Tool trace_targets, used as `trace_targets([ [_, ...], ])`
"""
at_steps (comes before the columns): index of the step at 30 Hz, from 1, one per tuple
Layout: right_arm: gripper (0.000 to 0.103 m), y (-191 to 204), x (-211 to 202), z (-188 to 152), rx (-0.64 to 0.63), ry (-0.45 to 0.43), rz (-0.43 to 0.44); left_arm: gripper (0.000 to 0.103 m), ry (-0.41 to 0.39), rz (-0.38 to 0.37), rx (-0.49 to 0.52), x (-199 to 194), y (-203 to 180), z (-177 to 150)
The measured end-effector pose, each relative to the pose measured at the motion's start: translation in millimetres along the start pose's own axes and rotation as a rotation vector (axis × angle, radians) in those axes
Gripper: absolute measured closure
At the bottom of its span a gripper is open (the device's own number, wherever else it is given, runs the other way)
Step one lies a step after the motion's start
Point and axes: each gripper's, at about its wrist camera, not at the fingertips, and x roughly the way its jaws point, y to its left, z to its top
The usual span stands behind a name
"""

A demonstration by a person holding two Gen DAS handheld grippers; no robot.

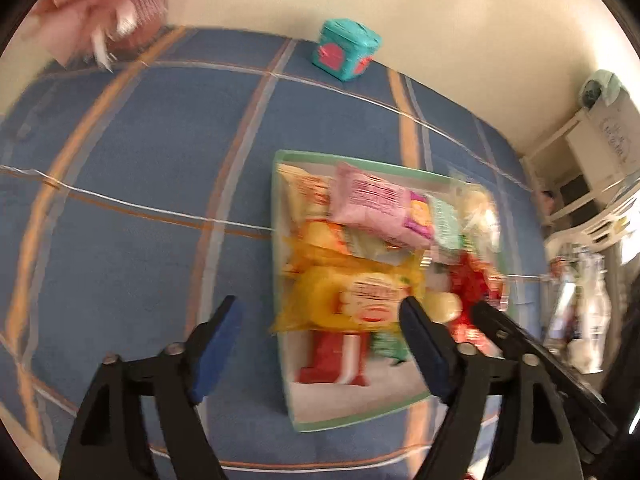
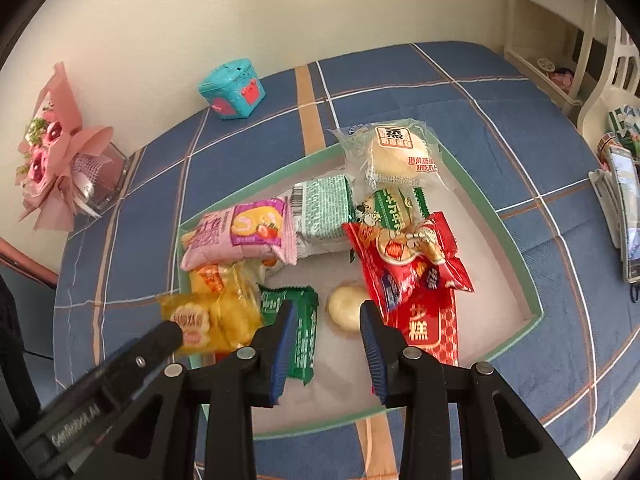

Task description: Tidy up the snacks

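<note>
Presently the left gripper (image 1: pixel 320 320) stands spread and empty above the near-left edge of the green-rimmed tray (image 2: pixel 532 280), beside the yellow packet (image 1: pixel 352 300). The right gripper (image 2: pixel 326 316) reads as nearly closed, holding nothing. The snacks lie heaped inside the tray, apparently gathered there; beyond, a teal box (image 2: pixel 234 90) sits at the bedspread's (image 1: pixel 120 160) far edge.

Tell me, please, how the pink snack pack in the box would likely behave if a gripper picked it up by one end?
The pink snack pack looks puffy and soft, so it would probably sag. Its glossy wrapper may slip between pads. It seems light, resting atop other packets.
</note>
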Motion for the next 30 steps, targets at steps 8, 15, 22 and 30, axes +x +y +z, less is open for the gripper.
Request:
trace_targets([
  [8, 0.059, 9, -9, -28, -0.064, 0.005, -0.025, 0.015, -0.101, 0.228, 0.054, -26, 17, -15],
  [15, 0.032, 14, -14, -40, -0.101, -0.015, -0.037, 0.015, -0.151, 0.352, 0.083, -42, 19, -25],
  [22, 0.014, 17, -20, -43, -0.114, -0.045, -0.034, 0.015, -0.139, 0.469, 0.102, -47, 14, -35],
  [30, 0.0, 17, -28, -44, -0.116, -0.08, -0.025, 0.015, -0.115, 0.447, 0.096, -51, 16, -41],
])
